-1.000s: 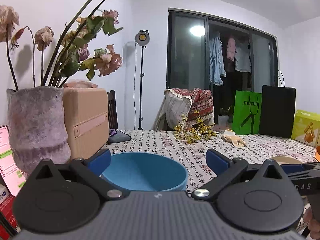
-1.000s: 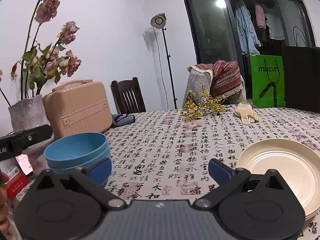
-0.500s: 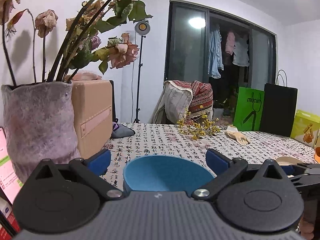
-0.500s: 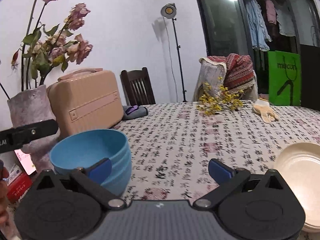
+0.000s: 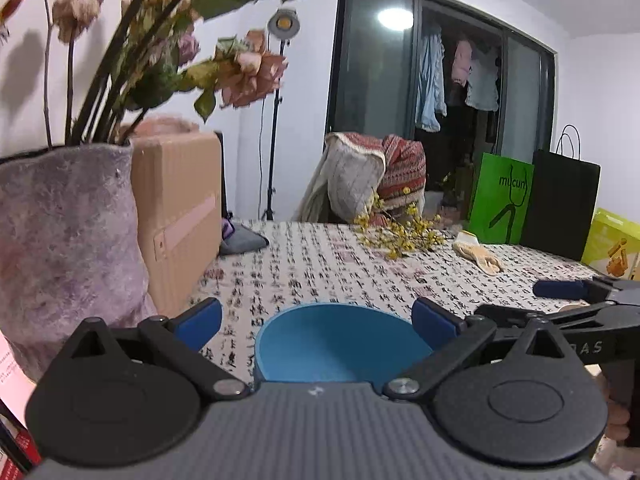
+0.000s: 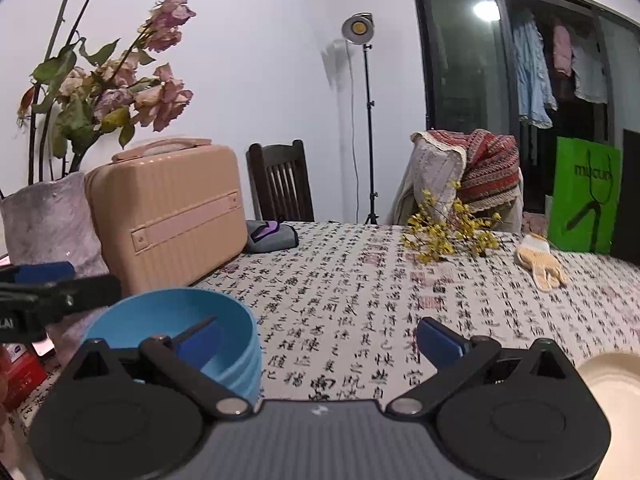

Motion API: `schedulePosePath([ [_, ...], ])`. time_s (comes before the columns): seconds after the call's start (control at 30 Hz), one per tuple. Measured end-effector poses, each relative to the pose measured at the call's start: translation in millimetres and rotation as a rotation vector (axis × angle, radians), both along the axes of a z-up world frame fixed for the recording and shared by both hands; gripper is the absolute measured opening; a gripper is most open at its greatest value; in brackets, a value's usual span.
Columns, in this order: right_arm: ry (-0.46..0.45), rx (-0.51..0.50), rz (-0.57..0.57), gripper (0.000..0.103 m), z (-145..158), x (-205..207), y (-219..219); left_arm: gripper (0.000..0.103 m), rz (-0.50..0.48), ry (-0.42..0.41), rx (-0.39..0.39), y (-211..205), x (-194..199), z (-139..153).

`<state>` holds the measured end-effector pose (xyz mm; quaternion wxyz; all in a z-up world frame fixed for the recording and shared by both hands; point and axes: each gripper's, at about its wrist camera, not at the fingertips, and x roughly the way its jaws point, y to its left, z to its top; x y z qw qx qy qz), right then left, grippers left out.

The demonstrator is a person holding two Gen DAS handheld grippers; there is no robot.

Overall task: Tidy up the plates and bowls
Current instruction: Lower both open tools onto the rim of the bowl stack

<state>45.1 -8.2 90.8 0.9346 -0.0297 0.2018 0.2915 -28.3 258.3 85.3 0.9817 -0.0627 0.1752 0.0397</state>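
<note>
Item: blue bowl stack (image 6: 176, 332). Location: lower left of the right wrist view, on the patterned desk (image 6: 400, 300); lower centre of the left wrist view, between the fingers of the left tool (image 5: 316, 316). Ridges on its outer wall suggest nested bowls; the count cannot be told.

Item: left tool. State: spread wide, gripping nothing; its blue pads flank the bowl rim without visible contact.

Item: right tool (image 6: 320, 334). State: spread wide, gripping nothing. Its left finger pad (image 6: 200, 340) overlaps the bowl opening in the picture; whether it dips inside or merely passes in front cannot be told.

Item: cream plate (image 6: 612, 384). Location: lower right edge of the right wrist view, well apart from the bowls; mostly cut off.

Hazards, as judgement:
- Both tools converge on one stack; they could knock each other or shove the bowls sideways.
- Felt vase (image 5: 64, 248) with dried roses and beige case (image 6: 168, 208) stand near, to the left; a pushed stack or a swinging tool could strike the vase and tip it.
- A pinch on one rim could lift only the top bowl or tilt the stack.

Obscured: the bowls' base and near wall sit behind the tool bodies; the person's hand shows only at the frame edges; the right side of the desk is motion-blurred.
</note>
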Motion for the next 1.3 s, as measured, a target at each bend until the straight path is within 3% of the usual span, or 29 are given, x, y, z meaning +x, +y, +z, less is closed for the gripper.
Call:
schedulePosePath([
  [0.1,-0.080,-0.084,0.002,0.103,5,-2,12,0.103,0.004,0.034,0.001,1,5,1],
  [0.3,0.143,0.032,0.067,0.103,24,30,12,0.103,0.034,0.072,0.045,5,10,9],
  [0.57,0.398,0.037,0.102,0.103,39,51,18,0.103,-0.002,0.225,0.060,10,30,12],
  [0.77,0.495,-0.043,0.100,0.103,25,54,40,0.103,-0.016,0.328,-0.019,25,45,4],
  [1.03,0.712,-0.078,0.073,0.097,-4,71,65,0.101,0.012,0.483,-0.131,49,63,-10],
  [1.2,0.774,-0.049,0.054,0.092,-17,73,63,0.093,0.007,0.530,-0.197,59,68,-19],
  [1.3,0.825,-0.033,0.037,0.079,-29,76,61,0.078,-0.002,0.560,-0.218,59,76,-25],
])
